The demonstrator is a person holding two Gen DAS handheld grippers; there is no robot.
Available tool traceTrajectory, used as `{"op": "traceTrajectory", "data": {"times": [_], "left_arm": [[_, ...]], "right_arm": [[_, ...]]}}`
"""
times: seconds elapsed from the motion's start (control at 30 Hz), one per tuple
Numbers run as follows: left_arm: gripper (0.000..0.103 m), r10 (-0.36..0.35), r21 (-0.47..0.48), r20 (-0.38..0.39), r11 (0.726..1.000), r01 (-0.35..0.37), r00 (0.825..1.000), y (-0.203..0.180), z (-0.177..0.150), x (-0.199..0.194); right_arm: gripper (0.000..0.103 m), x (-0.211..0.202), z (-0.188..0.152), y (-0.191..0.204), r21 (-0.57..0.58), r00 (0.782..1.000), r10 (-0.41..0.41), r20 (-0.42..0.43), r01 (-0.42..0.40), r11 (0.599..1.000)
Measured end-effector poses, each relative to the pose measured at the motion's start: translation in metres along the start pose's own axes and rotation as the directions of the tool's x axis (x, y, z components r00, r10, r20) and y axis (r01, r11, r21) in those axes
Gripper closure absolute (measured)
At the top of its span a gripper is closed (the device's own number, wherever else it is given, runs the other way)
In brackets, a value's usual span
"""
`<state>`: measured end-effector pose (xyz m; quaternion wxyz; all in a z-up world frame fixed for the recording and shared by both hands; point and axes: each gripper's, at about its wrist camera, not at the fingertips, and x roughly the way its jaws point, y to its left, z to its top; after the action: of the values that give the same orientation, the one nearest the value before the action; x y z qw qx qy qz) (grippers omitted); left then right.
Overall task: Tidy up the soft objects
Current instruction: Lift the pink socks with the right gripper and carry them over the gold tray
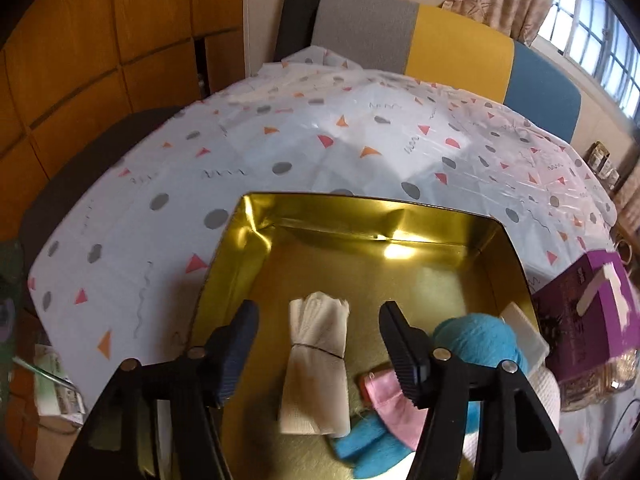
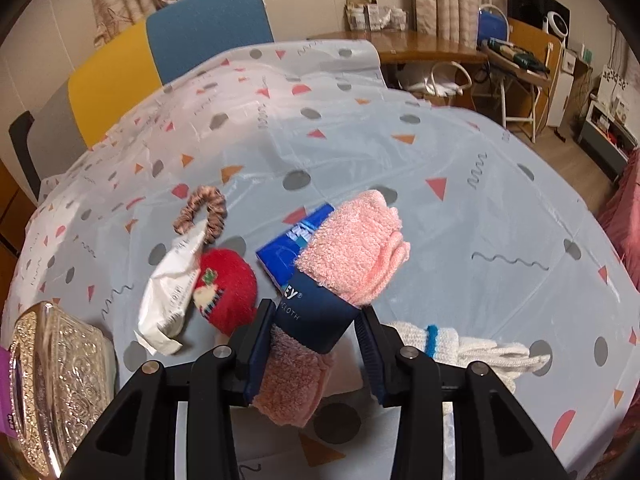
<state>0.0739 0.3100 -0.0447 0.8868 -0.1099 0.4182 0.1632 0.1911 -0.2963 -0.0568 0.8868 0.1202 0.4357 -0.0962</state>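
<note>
Legible writing: the navy paper band (image 2: 316,316) around the pink rolled washcloth (image 2: 352,256) shows the fragments "EY®" and "CLOTH"; the rest is hidden by the wrap. The white crumpled packet (image 2: 168,292) carries small print, too fine to read. The purple box (image 1: 580,312) has dark printing, unreadable.

Right gripper (image 2: 310,344): clenched on the pink rolled washcloth at its navy band, one finger pressing each side; the roll is held off the tablecloth (image 2: 440,152), its upper end pointing away from the camera and its lower end hanging between the fingers.

Left gripper (image 1: 318,340): fingers spread wide, grasping nothing, poised above the gold tin (image 1: 360,216). No contact visible.

Gold tin contents: beige rolled cloth (image 1: 316,364) tied with a thin band, lying between the left fingers in view; pink fabric item (image 1: 384,392) just beside it; blue yarn ball (image 1: 476,336) toward the right wall; further blue fabric (image 1: 360,444) at the near edge; white knit item (image 1: 540,396) at the right rim.

Loose items on tablecloth, right wrist view: red plush item (image 2: 230,292) with a small embroidered figure, touching the white crumpled packet; brown scrunchie (image 2: 202,214) just beyond the packet; blue packet (image 2: 296,240) directly behind the washcloth; white knit gloves (image 2: 472,352) with a blue stripe, to the right of the gripper.

Embossed metal lid (image 2: 60,380): lower left, at the table's near edge.
</note>
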Motion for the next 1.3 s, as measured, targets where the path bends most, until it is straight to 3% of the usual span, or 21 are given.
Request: {"op": "traceTrajectory", "data": {"times": [0.13,0.23,0.47,0.8,1.0,1.3], "left_arm": [[0.026,0.008,0.035,0.074,0.999,-0.011,0.997,-0.005,-0.012,-0.025],[0.021,0.014,0.055,0.115,0.998,-0.02,0.993,-0.013,-0.02,-0.043],[0.0,0.027,0.088,0.174,0.995,-0.043,0.984,-0.03,-0.038,-0.072],[0.0,0.016,0.116,0.159,0.993,-0.035,0.987,-0.045,-0.05,-0.079],[0.0,0.002,0.119,0.153,0.993,-0.021,0.988,-0.046,-0.056,-0.081],[0.0,-0.009,0.122,0.139,0.992,-0.008,0.99,-0.042,-0.064,-0.081]], "right_arm": [[0.062,-0.012,0.001,0.007,-0.03,0.998,0.025,0.057,-0.024,0.999],[0.062,-0.011,0.001,0.015,-0.06,0.998,0.023,0.06,-0.02,0.998],[0.062,-0.016,0.005,0.03,-0.095,0.997,0.037,0.07,-0.031,0.995],[0.062,-0.04,0.022,0.077,-0.193,0.991,0.074,0.114,-0.051,0.98],[0.062,-0.062,0.034,0.129,-0.275,0.981,0.129,0.145,-0.085,0.958],[0.062,-0.106,0.029,0.227,-0.433,0.944,0.28,0.172,-0.182,0.883]]}}
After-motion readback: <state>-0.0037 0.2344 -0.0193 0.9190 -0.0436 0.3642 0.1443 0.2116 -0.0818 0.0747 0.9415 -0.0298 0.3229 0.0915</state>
